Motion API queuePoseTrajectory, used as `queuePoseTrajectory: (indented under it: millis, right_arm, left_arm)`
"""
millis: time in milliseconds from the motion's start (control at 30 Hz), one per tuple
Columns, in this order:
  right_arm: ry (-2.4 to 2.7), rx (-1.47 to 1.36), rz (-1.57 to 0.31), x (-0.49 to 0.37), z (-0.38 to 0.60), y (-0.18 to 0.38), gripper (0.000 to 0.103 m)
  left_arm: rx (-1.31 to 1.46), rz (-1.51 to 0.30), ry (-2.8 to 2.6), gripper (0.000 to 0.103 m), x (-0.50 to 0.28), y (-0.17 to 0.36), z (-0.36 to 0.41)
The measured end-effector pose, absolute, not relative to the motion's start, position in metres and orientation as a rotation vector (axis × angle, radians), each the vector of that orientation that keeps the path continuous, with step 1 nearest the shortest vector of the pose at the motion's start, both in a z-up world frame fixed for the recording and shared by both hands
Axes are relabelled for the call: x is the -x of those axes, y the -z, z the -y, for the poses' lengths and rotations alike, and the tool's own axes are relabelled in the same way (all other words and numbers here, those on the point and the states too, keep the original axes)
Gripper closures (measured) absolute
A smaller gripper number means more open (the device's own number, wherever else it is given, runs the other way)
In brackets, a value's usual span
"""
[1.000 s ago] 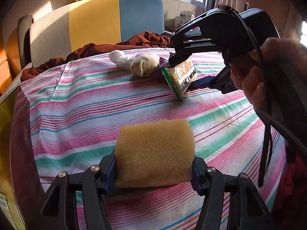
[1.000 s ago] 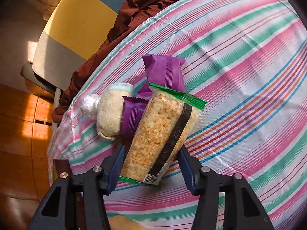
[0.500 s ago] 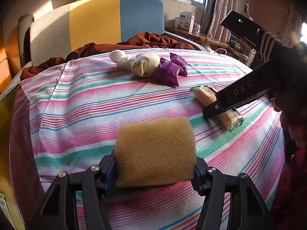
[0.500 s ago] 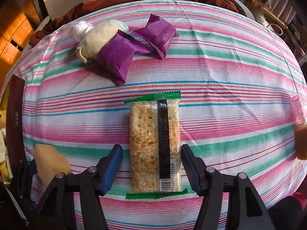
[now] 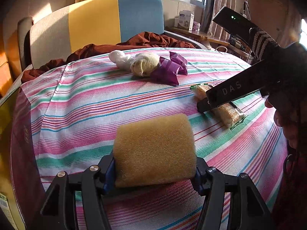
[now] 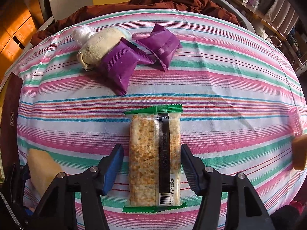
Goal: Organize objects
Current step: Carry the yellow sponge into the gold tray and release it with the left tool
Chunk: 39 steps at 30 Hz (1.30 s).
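Cracker pack [image 6: 155,158] lies flat on the striped surface [image 6: 220,88], below the purple packets [image 6: 122,65], long axis running straight out from the right claw [image 6: 151,164]. Its jaws have just been closing, flanking the pack without pressing it. Left claw [image 5: 154,169] grips the sponge [image 5: 153,149].

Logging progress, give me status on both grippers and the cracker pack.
Left gripper shut on sponge. Right gripper open, jaws just narrowed, astride cracker pack. Nothing blocking.
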State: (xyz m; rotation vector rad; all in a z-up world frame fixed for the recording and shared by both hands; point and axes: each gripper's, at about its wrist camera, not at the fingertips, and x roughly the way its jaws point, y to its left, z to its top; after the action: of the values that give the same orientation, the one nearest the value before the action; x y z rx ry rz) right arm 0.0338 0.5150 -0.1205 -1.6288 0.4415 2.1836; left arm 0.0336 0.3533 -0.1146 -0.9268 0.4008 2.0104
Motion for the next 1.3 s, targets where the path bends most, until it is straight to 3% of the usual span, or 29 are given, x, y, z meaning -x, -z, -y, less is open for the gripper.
queuePoseTrajectory:
  millis: [100,200,500,1300]
  right_arm:
    - [-2.201,1.623,-0.416,-0.033,-0.514,0.119,0.057]
    - [-2.208,1.621,-0.396,-0.031,-0.510,0.119,0.059]
    - [-2.225,1.608,-0.383,-0.031,-0.509,0.120,0.059]
    - [-2.341,1.648,-0.295,-0.022,-0.479,0.128,0.059]
  left_arm:
    - [0.925,-0.404,-2.012,0.040,-0.034,0.114,-0.353]
    - [0.923,-0.412,-2.019,0.042,-0.034,0.114,-0.354]
    - [1.018,-0.386,-2.015,0.044,-0.030,0.101,-0.346]
    - [0.928,-0.286,-2.139,0.043,-0.042,0.029,-0.268]
